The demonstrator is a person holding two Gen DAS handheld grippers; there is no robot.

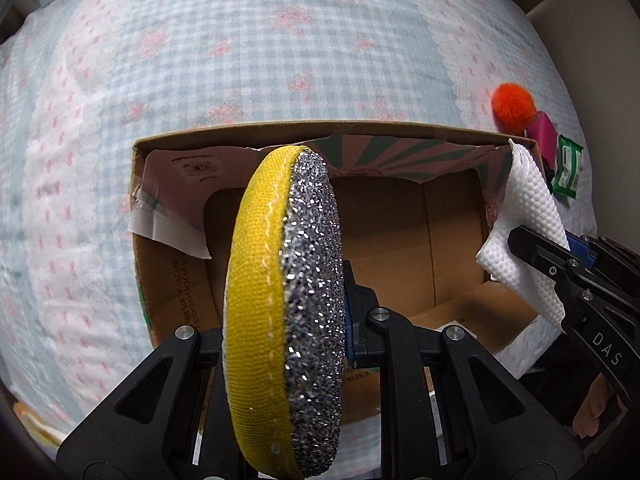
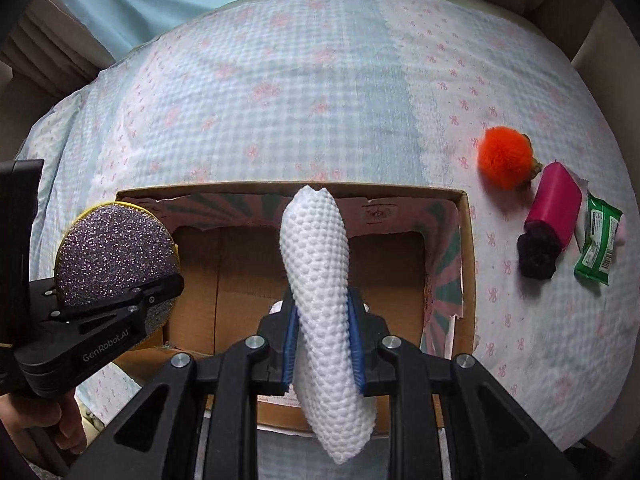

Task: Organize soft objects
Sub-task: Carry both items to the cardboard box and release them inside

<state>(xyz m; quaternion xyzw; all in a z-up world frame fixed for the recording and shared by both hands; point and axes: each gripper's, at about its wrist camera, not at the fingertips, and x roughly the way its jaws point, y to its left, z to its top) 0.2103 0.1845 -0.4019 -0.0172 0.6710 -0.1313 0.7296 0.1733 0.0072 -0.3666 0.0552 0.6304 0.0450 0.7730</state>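
My left gripper [image 1: 286,304] is shut on a round scouring pad [image 1: 286,304], yellow cloth on one face, silver glitter on the other, held on edge above the open cardboard box [image 1: 400,130]. It also shows in the right wrist view [image 2: 114,254], over the box's left side. My right gripper [image 2: 322,312] is shut on a folded white textured cloth [image 2: 316,248], held above the box [image 2: 466,240]. The cloth also shows at the box's right corner in the left wrist view [image 1: 528,208].
The box sits on a blue-checked bed cover [image 2: 304,92] with pink bows. To the right of the box lie an orange pompom [image 2: 506,158], a pink tube with a black end [image 2: 554,206] and a green wipes packet [image 2: 598,238].
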